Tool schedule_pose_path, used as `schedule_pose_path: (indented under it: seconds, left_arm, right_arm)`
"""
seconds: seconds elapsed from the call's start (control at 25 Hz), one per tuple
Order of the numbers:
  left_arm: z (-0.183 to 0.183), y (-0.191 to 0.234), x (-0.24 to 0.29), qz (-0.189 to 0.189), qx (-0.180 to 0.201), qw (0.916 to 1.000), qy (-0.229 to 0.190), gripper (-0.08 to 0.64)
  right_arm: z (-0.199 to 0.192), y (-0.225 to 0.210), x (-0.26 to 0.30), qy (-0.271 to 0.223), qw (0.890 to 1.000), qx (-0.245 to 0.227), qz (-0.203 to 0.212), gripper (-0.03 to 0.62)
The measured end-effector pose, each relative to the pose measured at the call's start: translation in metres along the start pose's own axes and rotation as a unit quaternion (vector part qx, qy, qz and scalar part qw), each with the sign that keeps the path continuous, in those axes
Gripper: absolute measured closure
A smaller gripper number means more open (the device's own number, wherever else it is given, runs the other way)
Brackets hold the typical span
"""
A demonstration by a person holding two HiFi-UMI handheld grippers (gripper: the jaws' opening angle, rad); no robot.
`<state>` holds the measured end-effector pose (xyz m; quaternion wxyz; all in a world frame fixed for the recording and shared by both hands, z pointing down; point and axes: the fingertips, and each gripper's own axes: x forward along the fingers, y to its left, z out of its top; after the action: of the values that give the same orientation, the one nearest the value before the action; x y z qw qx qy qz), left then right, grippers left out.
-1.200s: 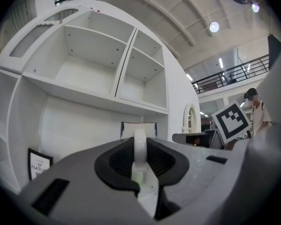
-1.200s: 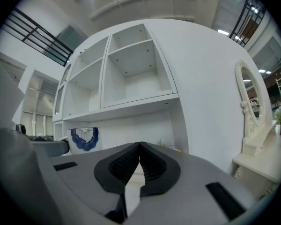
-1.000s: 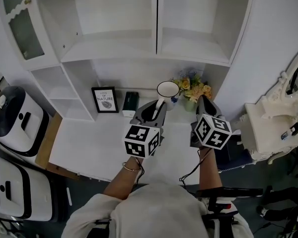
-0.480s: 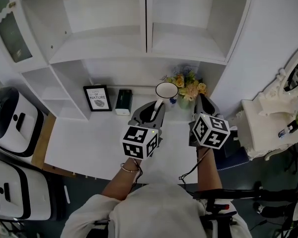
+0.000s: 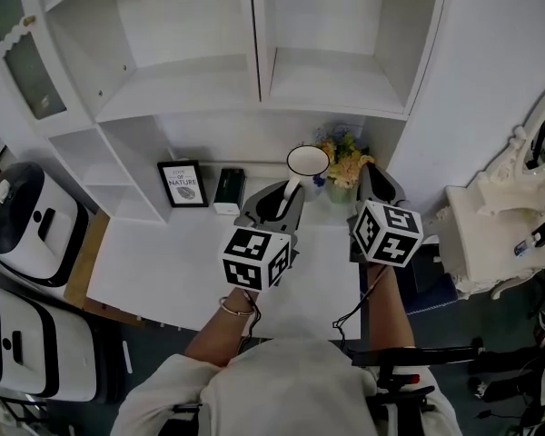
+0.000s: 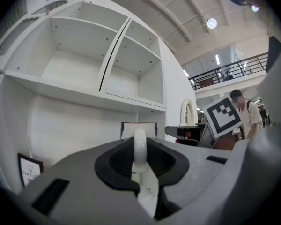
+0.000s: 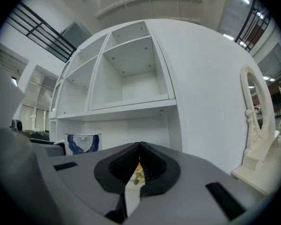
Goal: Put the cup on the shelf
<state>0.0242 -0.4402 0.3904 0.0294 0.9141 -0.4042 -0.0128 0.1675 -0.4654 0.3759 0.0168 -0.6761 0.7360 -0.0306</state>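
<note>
Left tongs (image 5: 284, 196) pinching the mug (image 5: 306, 163) by its handle (image 6: 139, 146) alone, right tongs (image 5: 370, 173) pressed together, empty: risk of swivelling, clipping the shelf (image 5: 182, 100) edge.

A white shelf unit (image 5: 191, 84) with open compartments stands above a white worktop (image 5: 154, 271), beside a plain white wall (image 5: 490, 80). An ornate white mirror (image 7: 253, 121) stands right, rounded white-and-black appliances (image 5: 27, 225) left. The floor (image 5: 154, 339) is dark. A round ceiling lamp (image 6: 211, 23) glows overhead.
</note>
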Motion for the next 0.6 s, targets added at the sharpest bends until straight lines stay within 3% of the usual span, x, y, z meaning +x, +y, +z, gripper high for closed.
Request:
schedule_pose_path:
  seconds: [0.6]
  left_arm:
    - [0.056, -0.031, 0.010, -0.020, 0.004, 0.9994, -0.028, 0.492]
  right_arm:
    - [0.058, -0.010, -0.008, -0.040, 0.999, -0.032, 0.008, 0.571]
